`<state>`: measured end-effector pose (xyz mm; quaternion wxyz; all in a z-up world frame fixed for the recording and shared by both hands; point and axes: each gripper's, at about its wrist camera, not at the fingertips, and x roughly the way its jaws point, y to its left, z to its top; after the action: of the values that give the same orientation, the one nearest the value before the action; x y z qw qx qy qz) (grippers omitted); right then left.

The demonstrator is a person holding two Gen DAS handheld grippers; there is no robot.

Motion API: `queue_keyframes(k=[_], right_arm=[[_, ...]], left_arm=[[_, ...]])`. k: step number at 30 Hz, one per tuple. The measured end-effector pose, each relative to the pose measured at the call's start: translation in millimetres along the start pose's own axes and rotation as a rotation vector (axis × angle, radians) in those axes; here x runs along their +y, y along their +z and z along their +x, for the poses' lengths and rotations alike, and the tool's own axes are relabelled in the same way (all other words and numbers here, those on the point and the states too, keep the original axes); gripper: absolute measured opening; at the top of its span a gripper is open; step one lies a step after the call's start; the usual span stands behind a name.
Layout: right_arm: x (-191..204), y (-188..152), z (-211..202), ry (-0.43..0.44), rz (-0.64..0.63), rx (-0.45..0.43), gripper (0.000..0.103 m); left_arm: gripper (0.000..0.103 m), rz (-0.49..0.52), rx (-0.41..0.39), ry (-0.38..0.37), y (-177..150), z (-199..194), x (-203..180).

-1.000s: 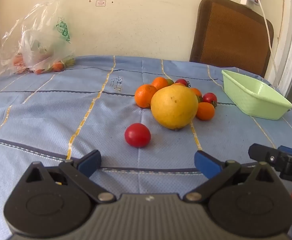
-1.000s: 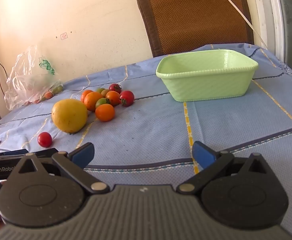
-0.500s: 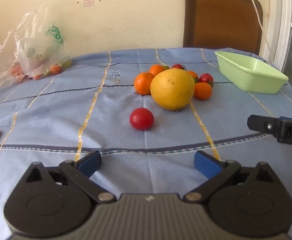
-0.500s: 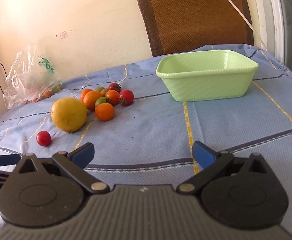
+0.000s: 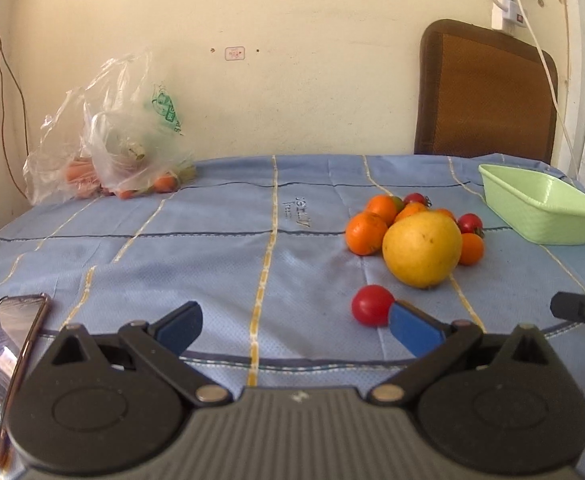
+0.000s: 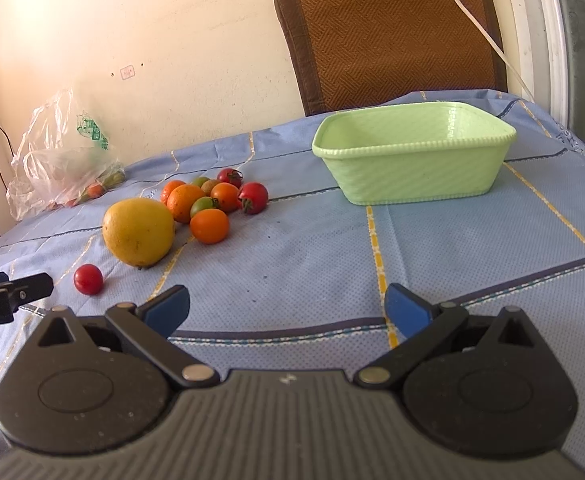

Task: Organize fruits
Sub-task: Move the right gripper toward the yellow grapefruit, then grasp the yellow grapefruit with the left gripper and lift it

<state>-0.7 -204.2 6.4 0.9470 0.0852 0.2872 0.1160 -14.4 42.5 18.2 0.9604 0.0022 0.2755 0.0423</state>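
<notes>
We are working over a table under a blue cloth [image 5: 220,248], and we are taking the big yellow citrus [image 5: 422,249] as our landmark. A brown chair [image 6: 392,32] is standing behind the table, well beyond the citrus. The green basket [image 6: 412,172] is sitting empty, well to the right of the citrus and apart from all fruit; we are judging it to be the destination, so no fruit is sorted yet. A plastic bag [image 5: 112,140] holding more produce is lying far to the left of the citrus by the wall.

The left gripper [image 5: 294,322] is hovering low in front of the citrus with its fingers spread wide and nothing between them; its right pad [image 5: 412,330] is overlapping the lone red tomato [image 5: 371,305] in this view, though we cannot tell whether they are touching. The right gripper [image 6: 286,312] is also holding its fingers wide apart and empty, facing the bare cloth between citrus and basket.

A phone [image 5: 8,344] is lying far left of the citrus. The oranges [image 6: 208,224] and small tomatoes [image 6: 252,198] are clustering just behind and beside the citrus, several touching it. The lone tomato is sitting just in front of the citrus, apart from the pile, which likely makes it the easiest first pick.
</notes>
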Motion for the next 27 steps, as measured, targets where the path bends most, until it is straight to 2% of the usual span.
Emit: queue_keyframes(k=[4,7,15,18,20,24,27], right_arm=[[1,-1,-2,0.000,-0.006,-0.014,0.097],[3,-1,-3,-0.001,-0.022,-0.020,0.092],[5,-1,-6,-0.004,-0.038,-0.041,0.088],[8,-1,-6,-0.004,-0.054,-0.035,0.074],[13,2,-5,0.045,-0.062,-0.030,0.066],[39,22,0,0.182,-0.097,-0.044,0.065],[64,43,11,0.243,-0.138,-0.063,0.065]], left_arm=[[0.098,0.034,0.043,-0.002,-10,7,-7],[0.099,0.014,0.040,0.018,-13,6,-7],[0.099,-0.030,0.054,0.042,-13,7,0],[0.099,-0.056,0.051,0.045,-13,6,3],[0.098,-0.087,0.048,0.043,-13,6,8],[0.098,-0.158,0.041,0.047,-13,6,20],[0.098,-0.176,0.035,0.039,-13,5,23]])
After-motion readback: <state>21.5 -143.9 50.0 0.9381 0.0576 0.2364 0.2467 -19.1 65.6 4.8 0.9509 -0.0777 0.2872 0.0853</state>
